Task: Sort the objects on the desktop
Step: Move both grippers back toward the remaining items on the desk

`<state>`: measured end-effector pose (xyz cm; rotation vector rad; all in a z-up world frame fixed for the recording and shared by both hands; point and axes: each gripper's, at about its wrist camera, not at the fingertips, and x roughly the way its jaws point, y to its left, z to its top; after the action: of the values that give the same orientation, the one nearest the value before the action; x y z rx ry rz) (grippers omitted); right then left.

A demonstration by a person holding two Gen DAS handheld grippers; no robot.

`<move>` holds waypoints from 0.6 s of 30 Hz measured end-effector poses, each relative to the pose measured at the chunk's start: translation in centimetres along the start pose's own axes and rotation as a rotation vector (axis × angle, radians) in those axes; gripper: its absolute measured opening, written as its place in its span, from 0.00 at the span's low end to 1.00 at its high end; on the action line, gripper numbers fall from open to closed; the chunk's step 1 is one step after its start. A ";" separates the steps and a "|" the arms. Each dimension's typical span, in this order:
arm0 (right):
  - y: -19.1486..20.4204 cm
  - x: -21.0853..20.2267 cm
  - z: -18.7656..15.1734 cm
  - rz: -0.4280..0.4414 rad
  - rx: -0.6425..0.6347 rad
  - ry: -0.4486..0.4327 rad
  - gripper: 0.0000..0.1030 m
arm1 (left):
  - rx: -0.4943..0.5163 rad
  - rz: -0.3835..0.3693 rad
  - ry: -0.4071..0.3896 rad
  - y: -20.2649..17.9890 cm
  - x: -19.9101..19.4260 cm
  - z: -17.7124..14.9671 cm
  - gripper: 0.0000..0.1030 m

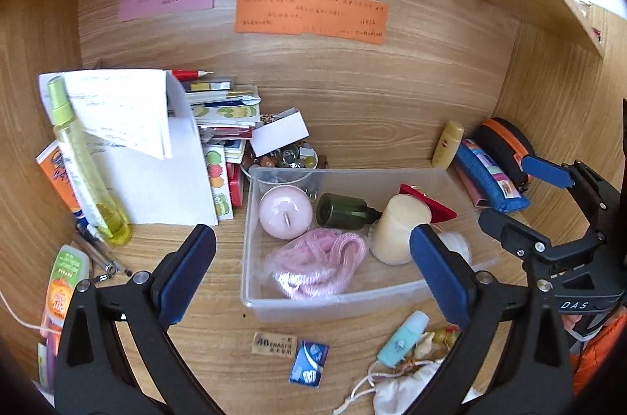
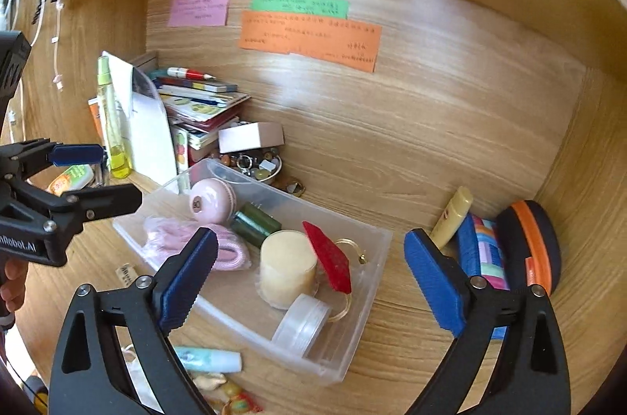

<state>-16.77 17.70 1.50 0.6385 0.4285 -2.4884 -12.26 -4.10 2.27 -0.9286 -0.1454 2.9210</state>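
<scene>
A clear plastic bin (image 1: 250,258) (image 2: 378,250) stands on the wooden desk. It holds a pink round case (image 1: 285,213) (image 2: 211,200), pink cord (image 1: 317,266), a dark green bottle (image 1: 345,210) (image 2: 254,223), a cream candle (image 1: 395,229) (image 2: 287,266), a red tag (image 2: 329,256) and a clear jar (image 2: 303,325). My left gripper (image 1: 313,270) hovers open above the bin's front, nothing between its fingers. My right gripper (image 2: 309,266) is open over the bin's right end, also empty. Each gripper shows in the other's view, the right gripper (image 1: 525,199) and the left gripper (image 2: 98,178).
Papers and a yellow-green spray bottle (image 1: 84,164) lean at the back left beside stacked books (image 1: 223,109) and a bead bowl (image 1: 286,156). A yellow tube (image 1: 446,144), blue pouch (image 1: 491,176) and black-orange case (image 2: 529,250) sit right. An eraser (image 1: 274,343), blue packet (image 1: 309,362) and pale tube (image 1: 401,340) lie in front.
</scene>
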 end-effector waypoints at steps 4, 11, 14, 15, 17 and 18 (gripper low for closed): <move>1.1 -1.6 -0.4 -0.008 -0.014 -0.014 0.93 | -0.011 -0.008 0.000 0.4 -0.9 -1.1 0.98; 2.6 -3.1 -1.7 -0.006 -0.024 -0.015 0.94 | -0.021 -0.004 0.039 1.1 -1.1 -3.6 0.98; 2.9 -3.1 -2.6 -0.002 -0.012 0.002 0.94 | -0.030 0.000 0.061 1.6 -0.8 -4.9 0.98; 3.0 -3.0 -2.9 -0.001 -0.006 0.011 0.94 | -0.038 0.003 0.075 1.8 -0.6 -5.5 0.98; 3.1 -2.7 -3.6 -0.002 0.002 0.033 0.94 | -0.045 0.007 0.093 2.1 -0.3 -6.2 0.98; 3.2 -2.6 -3.9 -0.005 0.004 0.045 0.94 | -0.049 0.008 0.102 2.3 -0.1 -6.8 0.98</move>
<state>-11.66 17.84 -1.00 0.6970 0.4425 -2.4841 -8.39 -5.98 -3.44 -1.0850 -0.2080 2.8813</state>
